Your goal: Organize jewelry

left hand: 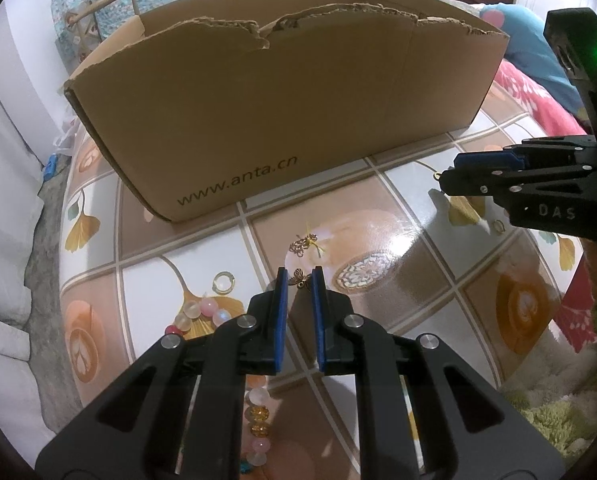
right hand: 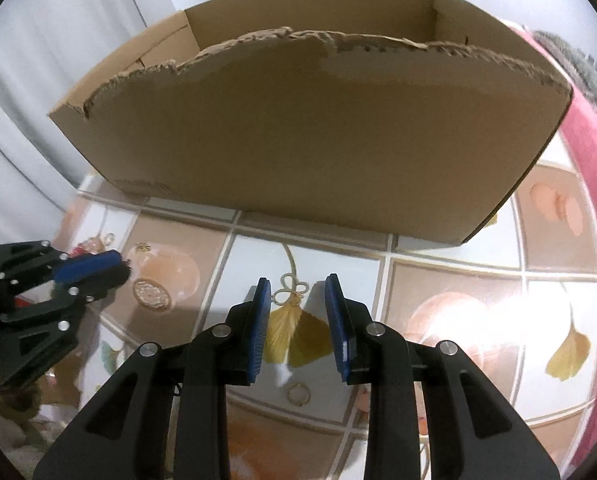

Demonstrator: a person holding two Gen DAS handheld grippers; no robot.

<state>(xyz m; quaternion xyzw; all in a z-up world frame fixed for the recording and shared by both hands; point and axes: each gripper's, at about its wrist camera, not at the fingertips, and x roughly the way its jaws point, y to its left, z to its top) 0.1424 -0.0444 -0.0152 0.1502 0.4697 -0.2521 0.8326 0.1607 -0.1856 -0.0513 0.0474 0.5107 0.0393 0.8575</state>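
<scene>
My left gripper [left hand: 299, 274] points down at the table, its blue pads closed on a small gold butterfly charm [left hand: 301, 278] at the very tips. From the right wrist view the same gripper [right hand: 120, 266] shows at the far left. My right gripper [right hand: 297, 284] straddles a gold knot ornament with a yellow tassel [right hand: 291, 298] that lies on the table. There is a gap on each side of the knot, so the pads do not press on it. In the left wrist view the right gripper [left hand: 444, 178] comes in from the right, with the ornament's gold loop [left hand: 438, 176] at its tip.
A torn-edged cardboard box [left hand: 278, 100] [right hand: 298, 132] stands just behind both grippers. On the tile-print table cover [left hand: 418, 240] lie a gold chain with yellow thread [left hand: 304, 242], a pale ring [left hand: 223, 283], a pastel bead bracelet [left hand: 202, 312] and a gold ring [right hand: 298, 394]. A red blanket [right hand: 590, 168] borders the right.
</scene>
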